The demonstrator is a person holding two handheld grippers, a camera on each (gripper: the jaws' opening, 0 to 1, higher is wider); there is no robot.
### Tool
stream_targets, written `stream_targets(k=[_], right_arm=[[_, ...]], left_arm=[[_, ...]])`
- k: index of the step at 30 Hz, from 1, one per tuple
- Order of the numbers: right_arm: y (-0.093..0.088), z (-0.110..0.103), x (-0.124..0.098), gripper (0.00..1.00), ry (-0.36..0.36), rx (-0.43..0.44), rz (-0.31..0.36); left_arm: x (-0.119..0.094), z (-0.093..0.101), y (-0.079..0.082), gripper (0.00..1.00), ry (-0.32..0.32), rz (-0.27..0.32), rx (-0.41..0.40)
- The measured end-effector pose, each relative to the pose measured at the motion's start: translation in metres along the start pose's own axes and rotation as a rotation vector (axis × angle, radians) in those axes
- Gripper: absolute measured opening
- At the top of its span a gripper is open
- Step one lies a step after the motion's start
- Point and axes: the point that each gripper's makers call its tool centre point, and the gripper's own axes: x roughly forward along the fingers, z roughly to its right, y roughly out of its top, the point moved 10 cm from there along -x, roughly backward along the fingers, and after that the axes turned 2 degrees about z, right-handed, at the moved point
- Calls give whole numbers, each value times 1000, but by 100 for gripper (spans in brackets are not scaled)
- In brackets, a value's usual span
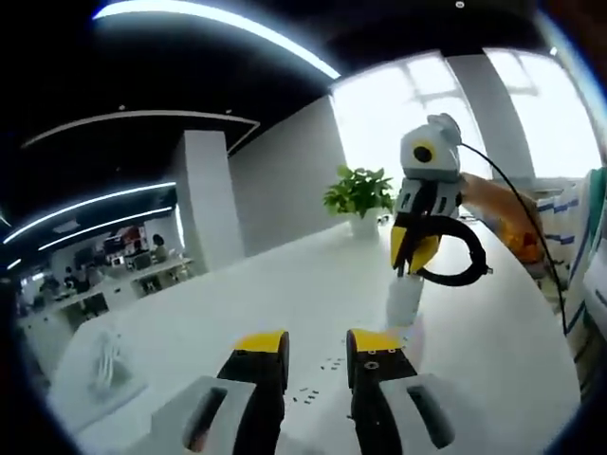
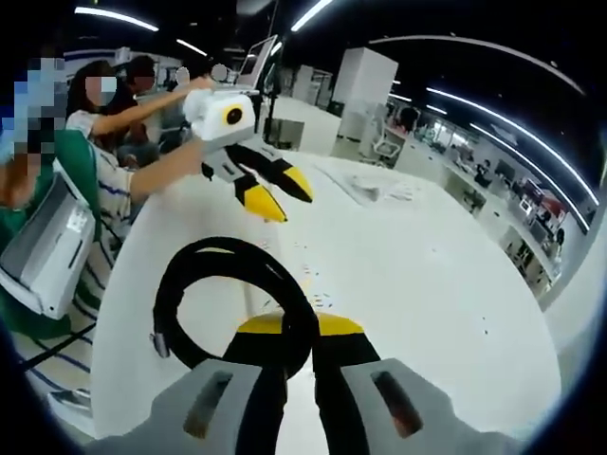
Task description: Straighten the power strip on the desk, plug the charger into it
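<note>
Right gripper (image 1: 414, 254) clamped on looped black cable (image 2: 232, 303); left gripper (image 2: 275, 194) jaws apart, empty; white desk (image 2: 417, 284) wide open between.

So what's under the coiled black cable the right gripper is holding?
In the left gripper view, a white block hangs below the right gripper and its black cable loop, above the white desk. Probably the charger. Its prongs and underside are hidden.

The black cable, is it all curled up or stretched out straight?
Curled up. The black cable makes a round loop, pinched in the right gripper above the white desk.
</note>
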Motion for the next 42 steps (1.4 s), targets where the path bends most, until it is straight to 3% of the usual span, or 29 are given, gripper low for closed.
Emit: stream_targets(k=[8, 19, 27, 38, 42], right_arm=[[3, 0, 3, 8, 9, 7, -27], [13, 2, 10, 8, 27, 10, -119], [2, 9, 5, 7, 42, 64, -108], [10, 6, 11, 7, 37, 27, -138], [4, 11, 7, 7, 48, 65, -120]], left_arm=[[-2, 2, 2, 24, 0, 17, -10], [-2, 3, 3, 24, -8, 28, -19], [-3, 2, 2, 24, -5, 24, -20], [-1, 4, 0, 24, -9, 18, -21], [-2, 3, -1, 24, -6, 13, -18]])
